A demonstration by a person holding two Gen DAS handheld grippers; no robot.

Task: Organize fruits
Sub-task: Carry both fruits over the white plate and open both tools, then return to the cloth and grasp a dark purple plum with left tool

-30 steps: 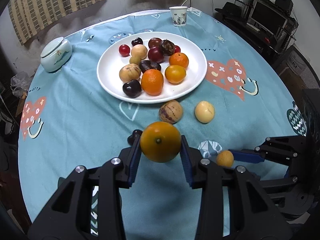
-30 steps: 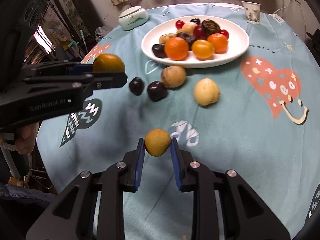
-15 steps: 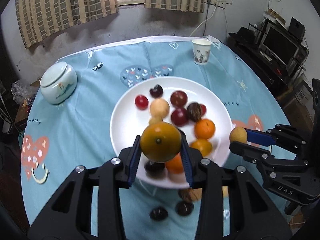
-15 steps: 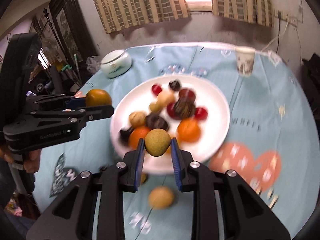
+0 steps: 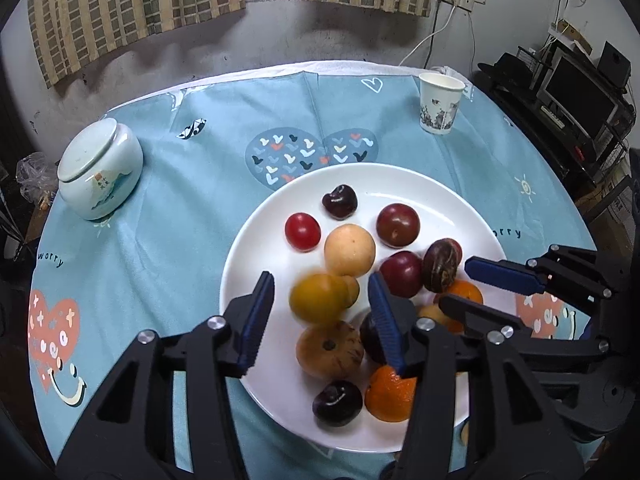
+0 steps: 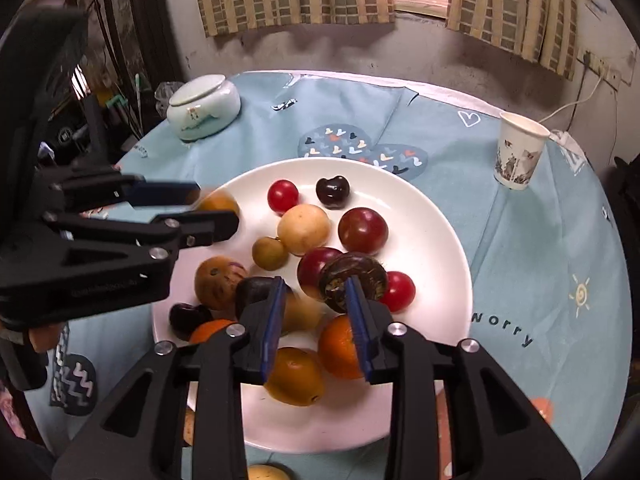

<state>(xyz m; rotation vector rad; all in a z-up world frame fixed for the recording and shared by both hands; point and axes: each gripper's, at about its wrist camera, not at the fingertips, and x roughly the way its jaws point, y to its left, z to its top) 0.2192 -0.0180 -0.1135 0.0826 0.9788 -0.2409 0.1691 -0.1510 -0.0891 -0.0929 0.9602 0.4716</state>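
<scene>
A white plate on the blue tablecloth holds several fruits: oranges, plums, cherries and pale round ones. My left gripper hangs over the plate's near left part and its jaws are opening. The yellow-orange fruit sits blurred between the pads with a gap on each side. My right gripper is over the plate's near middle, its jaws also opening. A small yellow-brown fruit is blurred between them, clear of the right pad. Each gripper also shows in the other view, the right gripper and the left gripper.
A paper cup stands at the far right of the round table, and a lidded ceramic jar at the far left. A pale fruit lies on the cloth by the plate's near edge. Shelves with electronics stand to the right.
Both grippers have moved forward from the near table edge to above the plate. Each has opened and let go of its fruit, the orange and the small yellow-brown one.
</scene>
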